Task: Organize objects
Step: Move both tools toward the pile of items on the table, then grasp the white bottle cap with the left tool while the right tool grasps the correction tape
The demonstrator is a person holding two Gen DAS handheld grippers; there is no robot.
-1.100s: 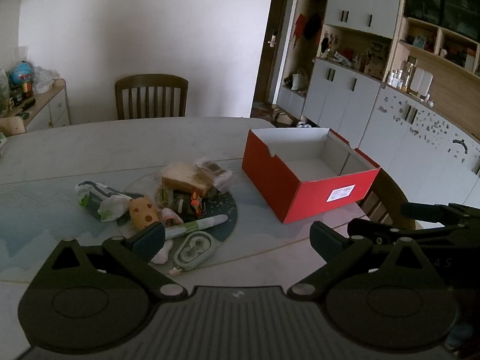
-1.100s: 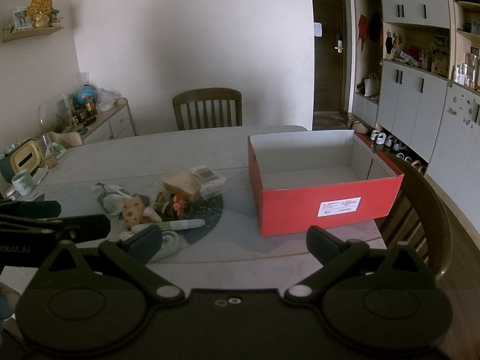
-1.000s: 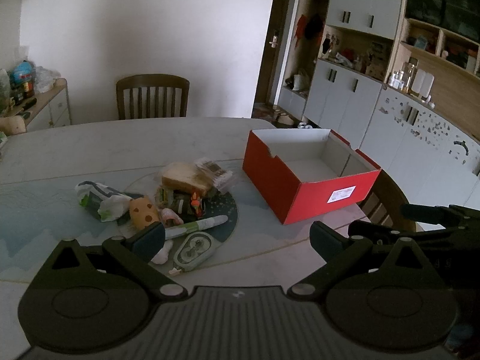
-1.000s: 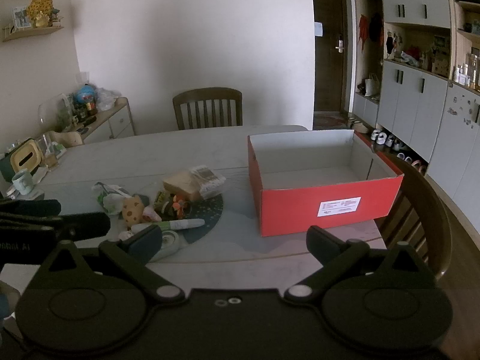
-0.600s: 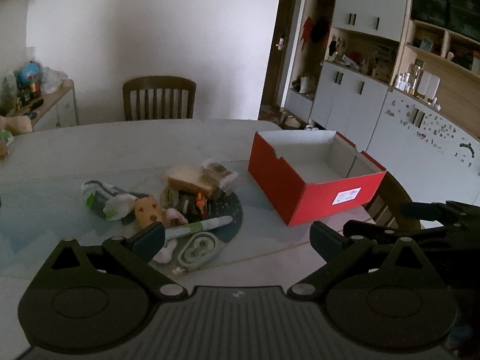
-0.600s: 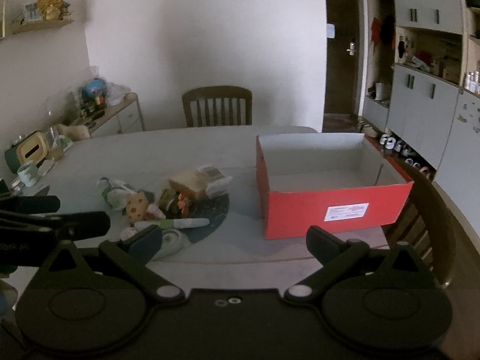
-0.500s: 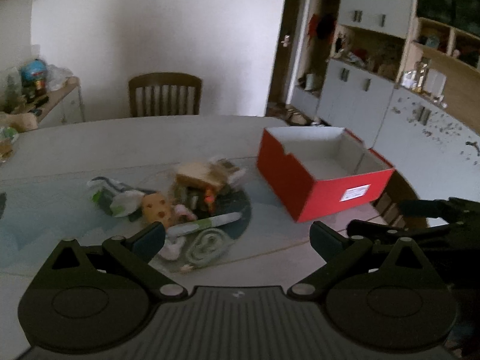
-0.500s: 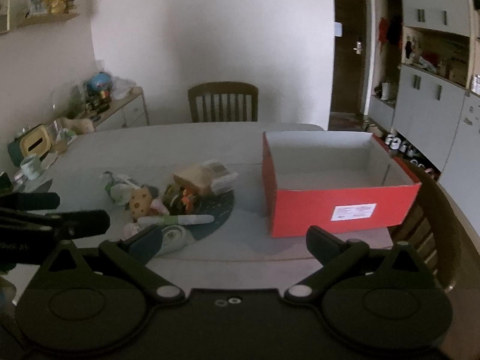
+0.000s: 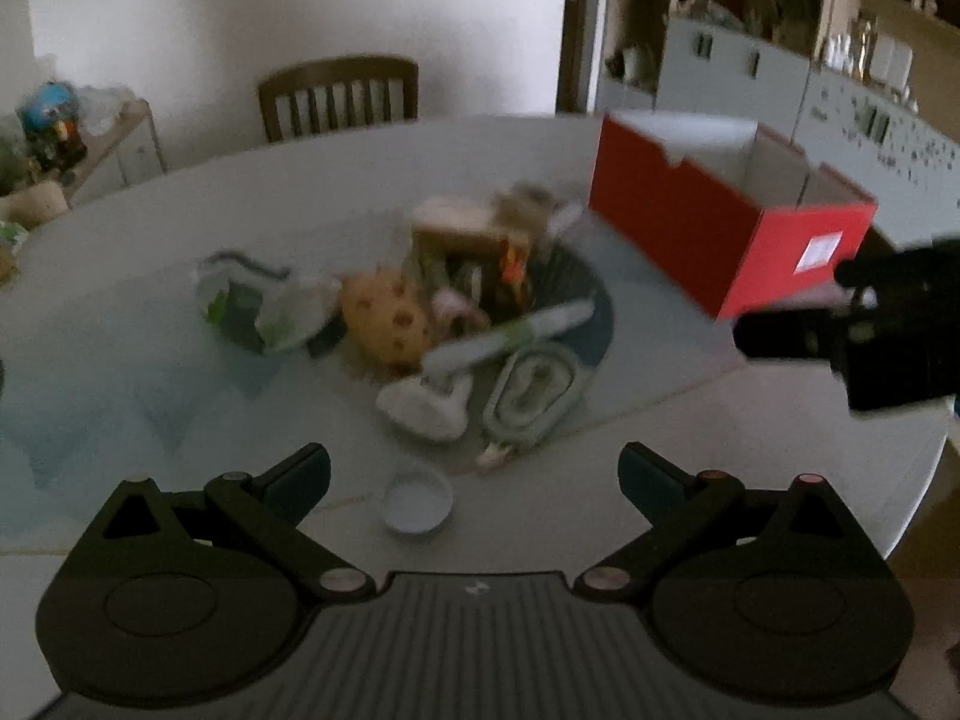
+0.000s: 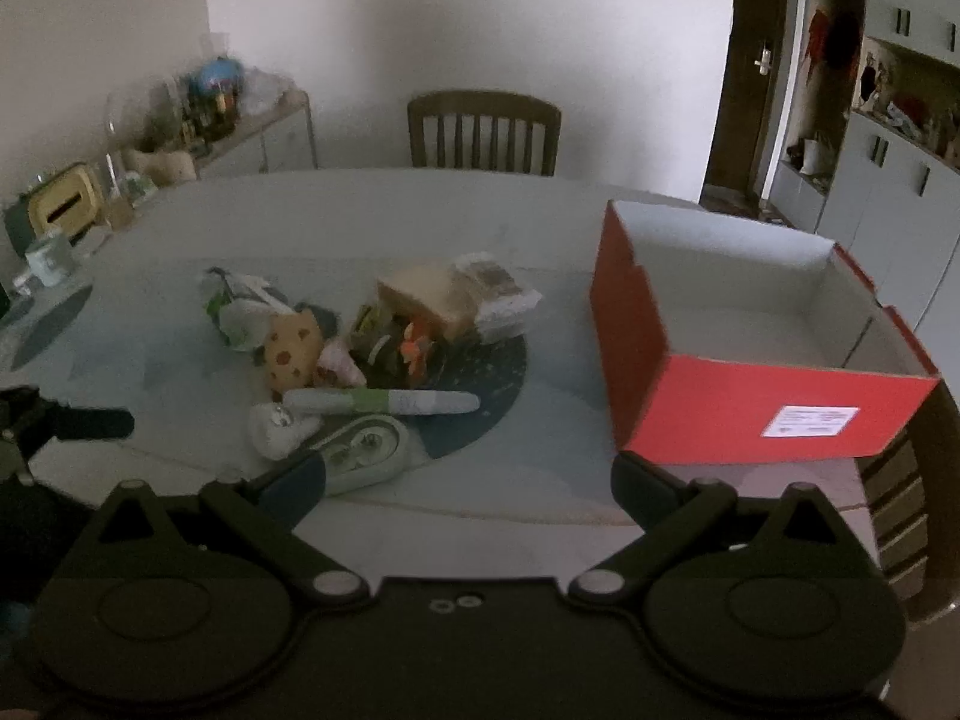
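Note:
A heap of small objects lies mid-table: a yellow spotted plush toy (image 9: pixel 384 312) (image 10: pixel 291 339), a white-and-green pen-shaped tube (image 9: pixel 507 336) (image 10: pixel 384 402), an oval correction-tape case (image 9: pixel 534 396) (image 10: pixel 366 450), a bread-like block (image 10: pixel 432 297), a crumpled green-white wrapper (image 9: pixel 258 306). A small white cap (image 9: pixel 417 501) lies nearest my left gripper. An empty red box (image 9: pixel 714 234) (image 10: pixel 744 354) stands to the right. My left gripper (image 9: pixel 474 477) is open above the near table edge. My right gripper (image 10: pixel 468 480) is open too, empty.
A round pale table (image 10: pixel 420 210) with a dark mat (image 10: pixel 480 414) under the heap. A wooden chair (image 10: pixel 483 132) stands behind it, another chair (image 10: pixel 906 510) at the right. A cluttered sideboard (image 10: pixel 210 120) is at the left, cabinets (image 9: pixel 750 72) at the right.
Both grippers have moved forward and closer to the table; the heap and box look larger. The left view tilted down, so the white cap now shows. Both stay open.

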